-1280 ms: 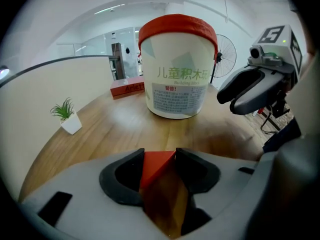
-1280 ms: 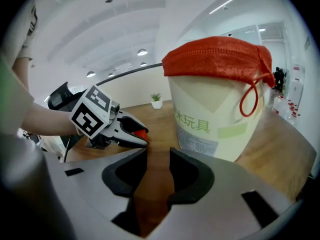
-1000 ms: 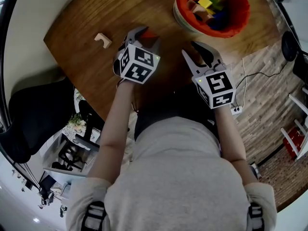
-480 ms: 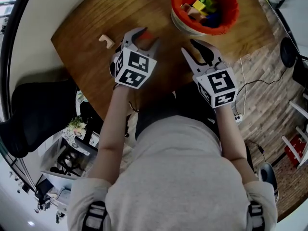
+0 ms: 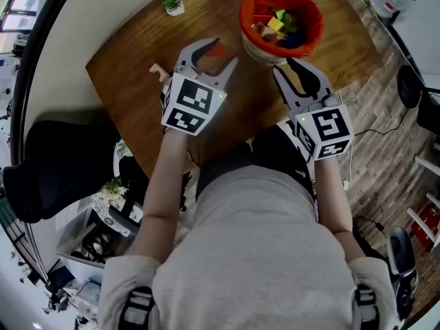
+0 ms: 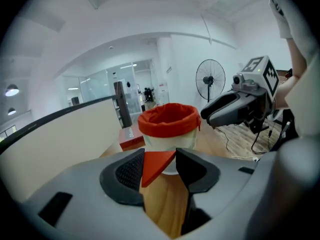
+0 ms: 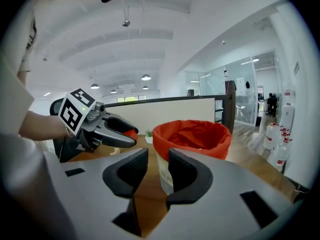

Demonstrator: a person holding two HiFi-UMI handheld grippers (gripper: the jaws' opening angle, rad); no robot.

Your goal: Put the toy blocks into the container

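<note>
An orange-lined bucket holding several coloured blocks stands at the far side of the wooden table. My left gripper is shut on a red triangular block just left of the bucket. In the left gripper view the red block sits wedged between the pads, with the bucket straight ahead. My right gripper is open and empty below the bucket; its own view shows a bare gap at the right gripper in front of the bucket. A tan block lies left of my left gripper.
A small potted plant stands at the table's far left. A black chair sits beside the near left edge. A red box lies behind the bucket. Cables and a fan stand to the right of the table.
Both grippers have moved forward towards the bucket, the left one carrying the red block. The bucket now lies closer to both sets of jaws.
</note>
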